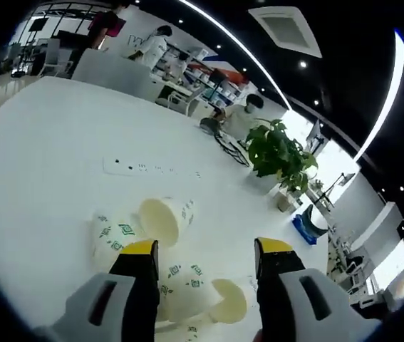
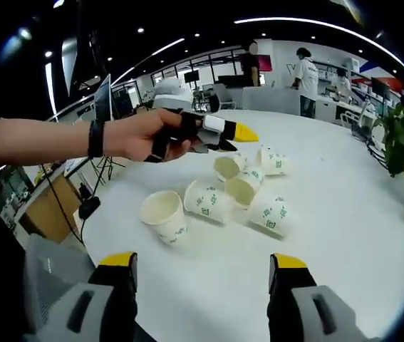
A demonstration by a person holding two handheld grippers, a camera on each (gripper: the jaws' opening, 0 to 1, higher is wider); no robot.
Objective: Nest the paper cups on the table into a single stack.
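— Paper cups (image 2: 219,196) are seen lying on their sides, centre frame of the right gripper view, on the white table (image 2: 344,214). Nothing is stacked yet.

— Both claws?

— The right gripper (image 2: 202,265) is held wide and empty; the left gripper (image 1: 205,256) too, above one cup (image 1: 191,291). It should be gripped by the rim.

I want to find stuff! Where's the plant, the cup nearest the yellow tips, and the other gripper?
plant (image 1: 280,149): left gripper view, on its leaves.
nearest cup (image 2: 164,214): right gripper view, on its open mouth.
left gripper (image 2: 234,133): right gripper view, by its yellow tip.
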